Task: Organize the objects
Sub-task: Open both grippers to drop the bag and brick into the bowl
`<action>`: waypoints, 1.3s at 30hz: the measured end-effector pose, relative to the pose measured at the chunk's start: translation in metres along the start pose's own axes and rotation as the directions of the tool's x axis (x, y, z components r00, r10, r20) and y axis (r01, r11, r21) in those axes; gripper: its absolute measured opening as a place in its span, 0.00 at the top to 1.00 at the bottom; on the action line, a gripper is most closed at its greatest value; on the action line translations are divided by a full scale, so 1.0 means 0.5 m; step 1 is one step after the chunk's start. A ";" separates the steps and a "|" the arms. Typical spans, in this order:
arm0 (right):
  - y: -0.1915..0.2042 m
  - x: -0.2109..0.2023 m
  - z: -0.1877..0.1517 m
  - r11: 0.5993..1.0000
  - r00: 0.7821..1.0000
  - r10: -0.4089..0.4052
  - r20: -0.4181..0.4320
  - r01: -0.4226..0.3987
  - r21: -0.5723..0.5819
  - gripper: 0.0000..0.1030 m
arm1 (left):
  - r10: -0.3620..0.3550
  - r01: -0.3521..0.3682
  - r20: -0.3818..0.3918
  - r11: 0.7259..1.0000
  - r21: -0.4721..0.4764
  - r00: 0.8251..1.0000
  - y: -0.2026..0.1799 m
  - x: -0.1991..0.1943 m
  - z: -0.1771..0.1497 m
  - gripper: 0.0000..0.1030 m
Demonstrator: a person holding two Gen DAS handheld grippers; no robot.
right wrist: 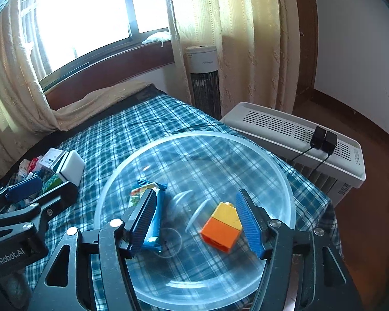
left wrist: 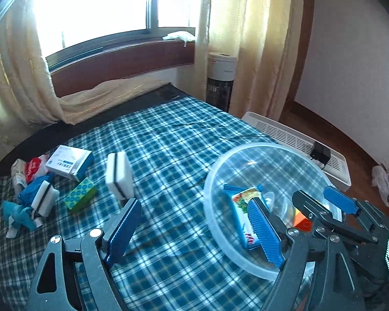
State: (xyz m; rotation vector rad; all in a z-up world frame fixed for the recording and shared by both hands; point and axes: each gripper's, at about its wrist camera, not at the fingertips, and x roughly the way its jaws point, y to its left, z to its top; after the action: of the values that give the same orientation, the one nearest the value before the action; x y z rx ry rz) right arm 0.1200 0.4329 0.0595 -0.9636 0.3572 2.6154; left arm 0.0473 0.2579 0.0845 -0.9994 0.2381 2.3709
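On the plaid-covered bed (left wrist: 168, 134), right side, a clear bowl (right wrist: 153, 150) holds a snack packet (right wrist: 153, 207) and an orange-yellow block (right wrist: 221, 224). Right tool (right wrist: 194, 220) hovers over it, jaws wide apart, empty. Left tool (left wrist: 197, 230) wide open, empty; white sponge (left wrist: 119, 176) stands just beyond its left finger, remaining clutter far left.

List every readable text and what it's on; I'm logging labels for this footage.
"GenRobot.AI": on the left gripper body.
Blue-and-white box: print too small to read.
Red packet: lettering blurred.
Snack packet in the clear bowl: unreadable.
Tower fan: logo too faint.
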 end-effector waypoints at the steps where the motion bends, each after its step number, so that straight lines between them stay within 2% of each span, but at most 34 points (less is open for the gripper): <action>1: 0.004 0.000 0.000 1.000 1.000 0.003 0.000 -0.003 -0.005 0.37 | 0.004 -0.004 0.000 1.000 -0.006 1.000 0.006 -0.001 -0.001 0.16; 24: 0.083 -0.001 -0.001 0.997 0.999 0.048 -0.005 -0.048 -0.064 0.36 | 0.065 -0.065 0.000 0.995 -0.073 0.998 0.085 -0.019 -0.026 0.16; 39: 0.169 0.008 -0.010 0.984 0.992 0.119 -0.032 -0.122 -0.129 0.36 | 0.133 -0.132 -0.004 0.982 -0.137 0.991 0.169 -0.044 -0.050 0.16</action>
State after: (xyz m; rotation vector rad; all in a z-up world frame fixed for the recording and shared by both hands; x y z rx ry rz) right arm 0.0875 0.3546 0.0631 -1.0465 0.2604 2.7680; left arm 0.0285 0.1693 0.0780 -1.0709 0.1452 2.5390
